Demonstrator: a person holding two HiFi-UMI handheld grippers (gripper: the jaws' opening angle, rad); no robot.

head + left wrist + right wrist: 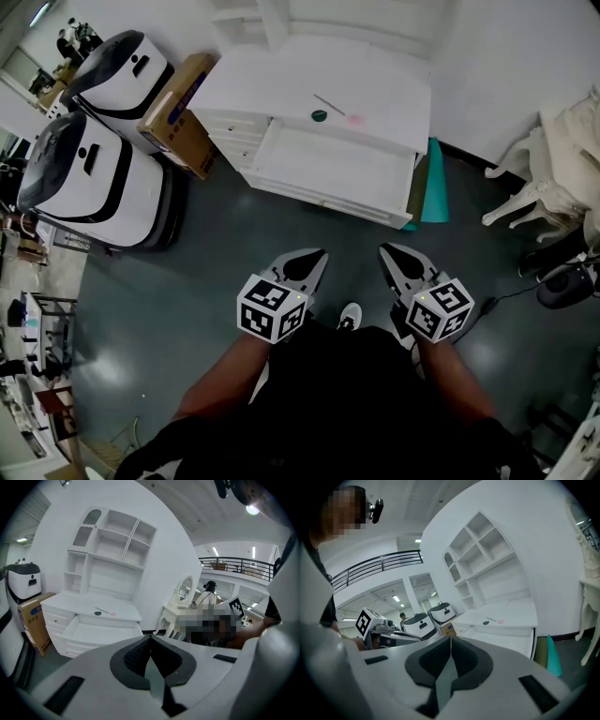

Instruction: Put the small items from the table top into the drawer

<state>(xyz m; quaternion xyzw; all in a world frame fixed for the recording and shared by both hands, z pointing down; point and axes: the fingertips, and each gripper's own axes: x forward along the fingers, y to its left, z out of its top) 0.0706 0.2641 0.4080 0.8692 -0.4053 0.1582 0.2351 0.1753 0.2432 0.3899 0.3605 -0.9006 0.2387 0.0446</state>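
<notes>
**A:** State of the grippers?

**B:** Left gripper (309,264): jaws together, nothing between the pads. Right gripper (396,262): the same, closed tip to tip and empty. Both hang over the dark floor (234,244) just ahead of the person's legs and point toward 12 o'clock.

**A:** Where are the task items?

**B:** All are on the white table top (281,80), at 12 o'clock from the grippers and well apart from both. There is a dark round item (319,116), with a pink item (354,120) near it at its 3 o'clock. A thin stick (329,104) lies slanted at about 1 o'clock of the dark one. It is too small to tell what kind of stick it is.

**A:** And the drawer?

**B:** The drawer (328,173) stands pulled out on the 6 o'clock side of the table top, its white bottom showing.

**A:** Surroundings?

**B:** A cardboard box (178,108) sits at 9 o'clock of the table. Two white rounded machines (94,178) stand further out the same way.
</notes>
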